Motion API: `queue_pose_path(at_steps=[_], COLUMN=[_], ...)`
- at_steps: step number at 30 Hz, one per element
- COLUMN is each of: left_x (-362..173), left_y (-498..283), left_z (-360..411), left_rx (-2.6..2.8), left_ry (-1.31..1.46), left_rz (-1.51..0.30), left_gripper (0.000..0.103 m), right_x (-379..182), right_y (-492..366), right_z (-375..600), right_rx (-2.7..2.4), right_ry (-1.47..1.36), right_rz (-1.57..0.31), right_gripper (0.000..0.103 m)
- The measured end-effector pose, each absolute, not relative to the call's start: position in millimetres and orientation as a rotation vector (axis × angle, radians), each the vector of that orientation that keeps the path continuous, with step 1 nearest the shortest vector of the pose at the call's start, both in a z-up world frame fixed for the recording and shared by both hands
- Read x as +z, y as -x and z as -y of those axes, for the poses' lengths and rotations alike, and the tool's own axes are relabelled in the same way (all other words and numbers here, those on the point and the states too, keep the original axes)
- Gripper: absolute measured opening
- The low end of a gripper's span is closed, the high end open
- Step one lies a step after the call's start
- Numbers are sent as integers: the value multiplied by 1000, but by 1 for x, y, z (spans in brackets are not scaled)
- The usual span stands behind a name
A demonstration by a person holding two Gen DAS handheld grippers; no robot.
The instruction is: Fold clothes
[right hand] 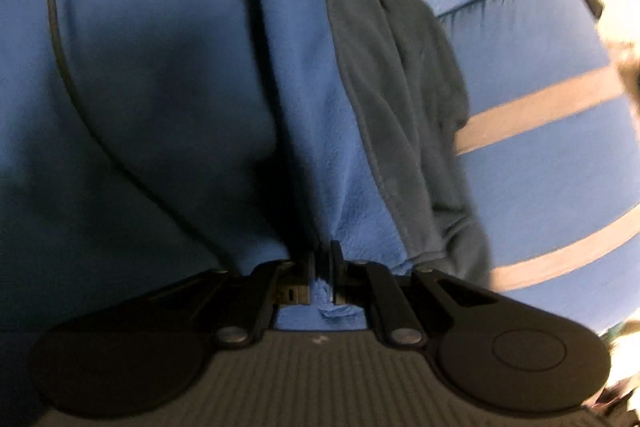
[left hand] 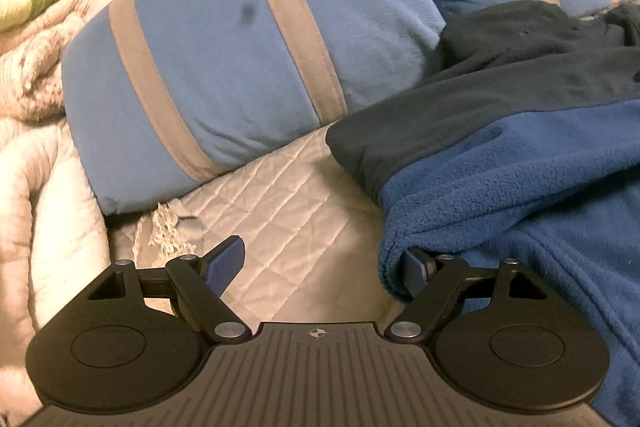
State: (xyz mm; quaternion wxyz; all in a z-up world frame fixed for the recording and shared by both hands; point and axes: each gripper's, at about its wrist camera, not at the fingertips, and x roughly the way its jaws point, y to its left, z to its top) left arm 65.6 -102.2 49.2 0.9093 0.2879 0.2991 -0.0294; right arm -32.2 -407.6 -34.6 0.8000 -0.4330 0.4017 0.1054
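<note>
The left wrist view looks low across the bed (left hand: 280, 187) toward the striped pillows (left hand: 224, 59), fleece (left hand: 520, 187) at right. The right wrist view presses very close against that fleece (right hand: 312, 107), the same pillows (right hand: 532, 79) beyond.

- Ahead of my left gripper (left hand: 320, 267), its fingers spread wide, a strip of quilted bedspread (left hand: 280, 195) lies bare; that is the open lane I see.
- The striped pillow (left hand: 220, 67) walls off that lane at the far end.
- The blue fleece (left hand: 520, 195) crowds the lane's right edge and drapes over my right-hand finger.
- Heaped pale blankets (left hand: 48, 163) close the left side.
- My right gripper (right hand: 322, 267), clamped on fleece, has fabric filling its view; a second striped pillow (right hand: 540, 99) presses in beside it.
</note>
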Motion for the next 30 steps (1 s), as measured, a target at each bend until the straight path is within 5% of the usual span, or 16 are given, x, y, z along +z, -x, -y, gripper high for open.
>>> queue_pose_path(at_steps=[13,14,15,20,30], left_x=[32,31,31,31,38], left_y=[-71,-70,-69,-65,-56], left_z=[104,104,103,100,93], left_rx=[-58,-57,-60,-75,-94], left_ry=[-660,-664,-667,-653,-595], left_rz=[-649,-649,-646,-642,-664], left_gripper=[82,82,82,82,82], right_x=[-15,-14,-12,15,64], right_y=[42,44,46,54,29], right_z=[403,404,406,439,519], right_rx=[342,349,355,359,186], right_ry=[798,784,771,606,298], right_rz=[-993,-988,-983,-978,-878], right_gripper=[7,9,35,60,58])
